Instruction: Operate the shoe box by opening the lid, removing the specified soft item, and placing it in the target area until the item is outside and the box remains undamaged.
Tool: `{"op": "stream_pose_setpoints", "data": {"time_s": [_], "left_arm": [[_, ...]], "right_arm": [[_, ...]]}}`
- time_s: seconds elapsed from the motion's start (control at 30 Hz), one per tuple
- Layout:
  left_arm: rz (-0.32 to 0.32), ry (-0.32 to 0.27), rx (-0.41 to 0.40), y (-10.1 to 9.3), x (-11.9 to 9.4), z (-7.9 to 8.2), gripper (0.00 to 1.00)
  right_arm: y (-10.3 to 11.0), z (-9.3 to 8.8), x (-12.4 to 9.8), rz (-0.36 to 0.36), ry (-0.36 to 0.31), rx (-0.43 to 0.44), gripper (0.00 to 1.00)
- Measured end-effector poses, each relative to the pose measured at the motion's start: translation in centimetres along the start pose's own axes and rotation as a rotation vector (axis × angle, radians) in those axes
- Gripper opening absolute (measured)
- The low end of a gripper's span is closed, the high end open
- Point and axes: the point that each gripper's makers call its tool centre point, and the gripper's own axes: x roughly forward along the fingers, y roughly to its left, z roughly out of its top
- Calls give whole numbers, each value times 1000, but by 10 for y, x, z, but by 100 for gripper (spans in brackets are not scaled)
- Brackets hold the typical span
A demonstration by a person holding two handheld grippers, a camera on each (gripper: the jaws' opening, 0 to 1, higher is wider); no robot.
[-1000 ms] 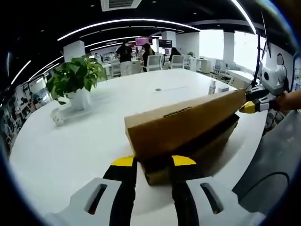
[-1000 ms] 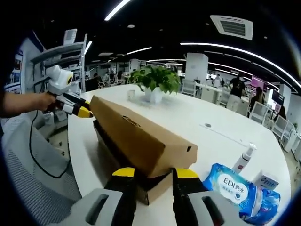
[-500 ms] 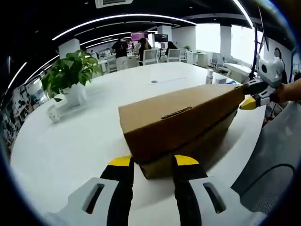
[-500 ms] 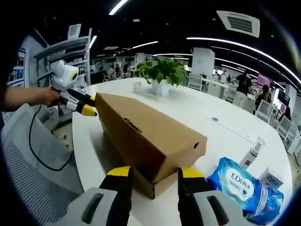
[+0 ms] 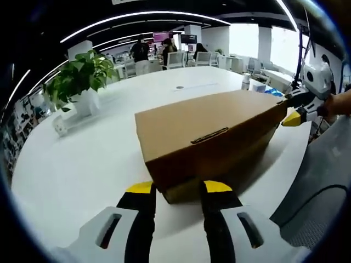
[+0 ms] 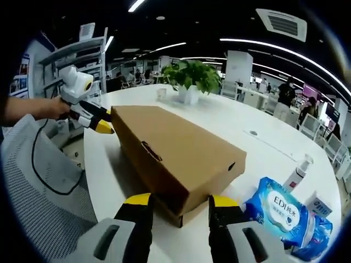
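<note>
A brown cardboard shoe box (image 5: 203,129) lies on the white table (image 5: 82,164) with its lid down over the base. My left gripper (image 5: 179,189) stands open at the box's near end, its yellow-tipped jaws on either side of the lower corner. At the far end, my right gripper (image 5: 293,116) points its yellow tip at the lid's edge. In the right gripper view the same box (image 6: 175,145) runs away from me. My right gripper (image 6: 179,201) is open around its near corner, and my left gripper (image 6: 101,126) touches the far end, held by a hand.
A potted plant (image 5: 77,82) and a small white object (image 5: 59,125) stand toward the table's far side. A blue wet-wipes pack (image 6: 282,211) and a spray bottle (image 6: 296,175) lie right of the box. A grey mesh chair (image 6: 38,181) stands at the table's edge. People stand far behind.
The lid, tilted up with a dark gap a second ago, has come down onto the base. Both sets of jaws have spread slightly.
</note>
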Motion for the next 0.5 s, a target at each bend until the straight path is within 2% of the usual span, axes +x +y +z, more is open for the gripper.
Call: {"op": "stream_pose_setpoints", "data": {"time_s": [0.3, 0.5], "left_arm": [[-10, 19, -41, -2, 7, -8, 34], [-14, 17, -63, -1, 4, -6, 34]], "right_arm": [[0, -6, 4, -1, 21, 25, 38], [1, -7, 3, 5, 22, 21, 38]]}}
